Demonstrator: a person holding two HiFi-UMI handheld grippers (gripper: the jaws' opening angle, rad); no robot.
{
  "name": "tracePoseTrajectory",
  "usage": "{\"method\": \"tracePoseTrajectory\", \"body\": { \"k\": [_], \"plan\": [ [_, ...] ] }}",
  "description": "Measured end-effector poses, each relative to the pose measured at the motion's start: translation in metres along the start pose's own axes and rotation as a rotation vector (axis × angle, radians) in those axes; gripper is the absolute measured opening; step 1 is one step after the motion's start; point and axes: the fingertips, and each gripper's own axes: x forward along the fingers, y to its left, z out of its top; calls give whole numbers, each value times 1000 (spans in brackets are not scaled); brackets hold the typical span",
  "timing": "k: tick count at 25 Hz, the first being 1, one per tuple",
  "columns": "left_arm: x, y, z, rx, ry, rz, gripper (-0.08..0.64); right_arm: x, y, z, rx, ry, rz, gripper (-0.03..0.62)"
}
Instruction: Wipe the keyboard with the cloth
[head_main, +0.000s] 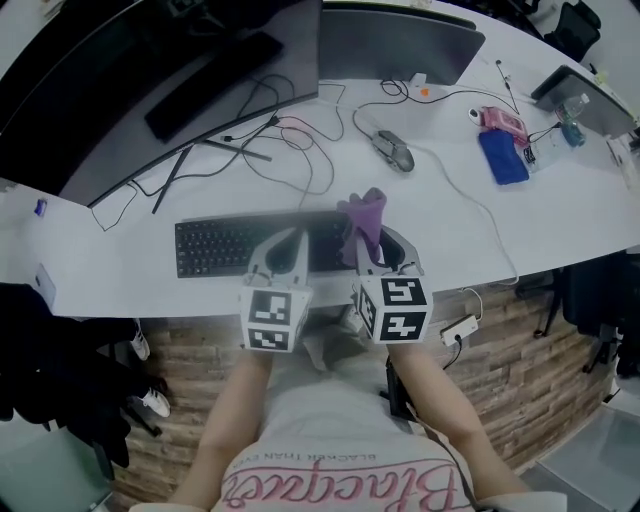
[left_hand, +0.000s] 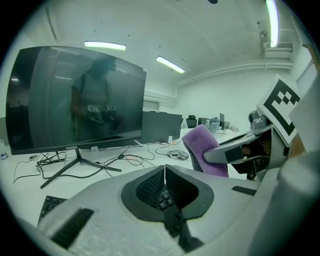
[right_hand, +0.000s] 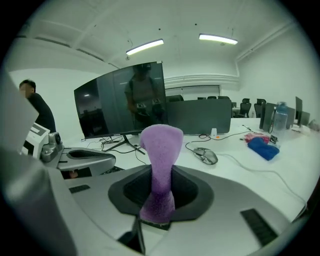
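While right tongs (right_hand: 158, 196) pinch the cloth (right_hand: 161, 145), left tongs (left_hand: 165, 175) (empty) meet; monitor (left_hand: 75, 100) reads coocaa.

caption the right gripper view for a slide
Right gripper shut on a purple cloth, mouse on the desk beyond.

A black keyboard (head_main: 215, 245) lies flat, long side parallel to the curved monitor (head_main: 180, 70), in front of its stand. A fuzzy purple cloth (right_hand: 160, 150) stands upright, pinched at its lower end in the right gripper (right_hand: 157, 192), in front of the monitor's right edge.
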Motion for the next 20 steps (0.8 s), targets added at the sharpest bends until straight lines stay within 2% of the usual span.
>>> {"method": "tracePoseTrajectory", "body": {
  "k": [12,20],
  "plan": [
    [-85,88,-13,-39,-55,57,5,6,144,6,-17,-9,141,82],
    [-133,159,-32,-74,-68,154,5,24,232,2,-40,9,231,81]
  ]
}}
